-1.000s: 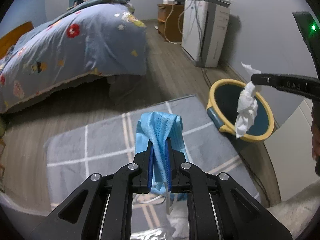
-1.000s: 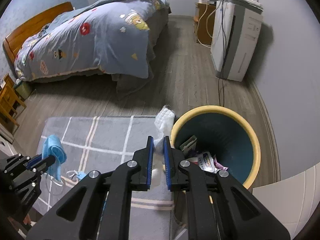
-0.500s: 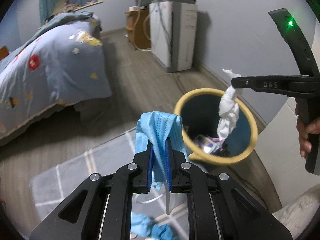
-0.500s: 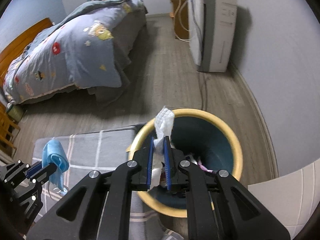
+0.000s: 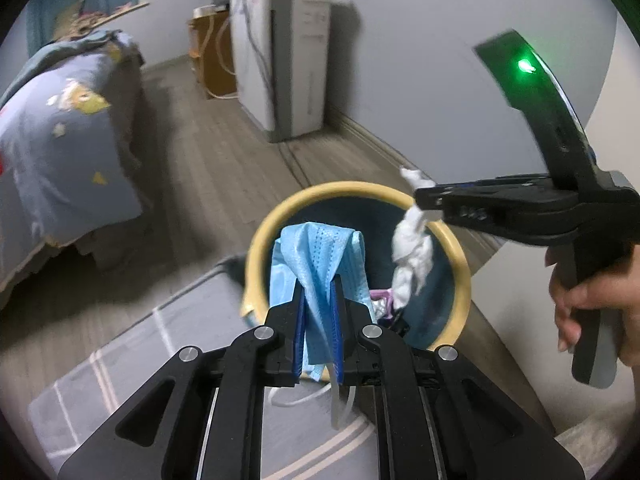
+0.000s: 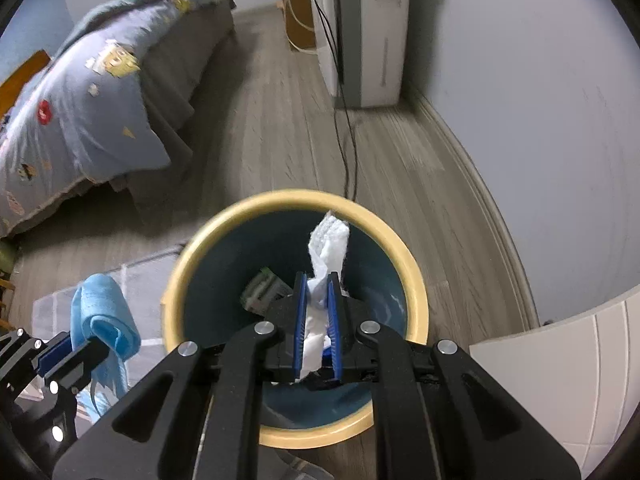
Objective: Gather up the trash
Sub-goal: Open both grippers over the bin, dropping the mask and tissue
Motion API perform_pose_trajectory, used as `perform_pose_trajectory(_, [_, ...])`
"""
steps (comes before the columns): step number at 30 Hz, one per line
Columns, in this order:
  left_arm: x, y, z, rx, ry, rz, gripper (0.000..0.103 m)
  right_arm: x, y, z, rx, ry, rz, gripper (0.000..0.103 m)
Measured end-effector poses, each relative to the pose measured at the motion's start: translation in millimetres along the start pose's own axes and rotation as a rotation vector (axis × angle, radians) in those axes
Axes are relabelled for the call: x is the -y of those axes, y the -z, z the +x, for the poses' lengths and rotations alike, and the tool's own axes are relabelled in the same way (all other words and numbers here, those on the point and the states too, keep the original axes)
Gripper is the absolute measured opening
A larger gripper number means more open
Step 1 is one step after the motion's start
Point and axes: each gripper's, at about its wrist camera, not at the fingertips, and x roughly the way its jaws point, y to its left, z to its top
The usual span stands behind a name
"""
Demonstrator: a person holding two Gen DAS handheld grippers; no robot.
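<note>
Though both show the bin (image 6: 412,276), only left shows a hand (image 5: 596,304).

A home bedroom, bed (image 6: 80,112) with a cartoon-print quilt (image 5: 52,152) lying at the left, wood floor (image 6: 272,128) showing, white appliance (image 6: 372,32) standing at top centre, checked rug (image 5: 132,360) lying lower left, bin (image 6: 400,248) sitting in the middle

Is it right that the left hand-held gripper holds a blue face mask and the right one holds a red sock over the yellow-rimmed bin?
Not quite. The right hand-held gripper pinches a crumpled white tissue, not a red sock, as the right wrist view shows. The left hand-held gripper does hold the blue face mask, near the yellow-rimmed bin.
</note>
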Motion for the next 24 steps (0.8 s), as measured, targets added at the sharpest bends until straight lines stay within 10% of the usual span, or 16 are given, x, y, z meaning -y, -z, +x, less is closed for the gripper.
perform_pose_trajectory(11, [8,-7,48,-0.042,-0.004,-0.001,0.013,11,9,24,-0.063,0.011,0.041,0.010])
perform_pose_trajectory(17, [3,-13,51,-0.010,-0.045,-0.017,0.054,19,5,17,-0.008,-0.011,0.097,0.012])
perform_pose_trajectory(24, [-13,-3,55,-0.026,-0.045,-0.063,0.058,22,4,17,0.003,-0.009,0.103,0.031])
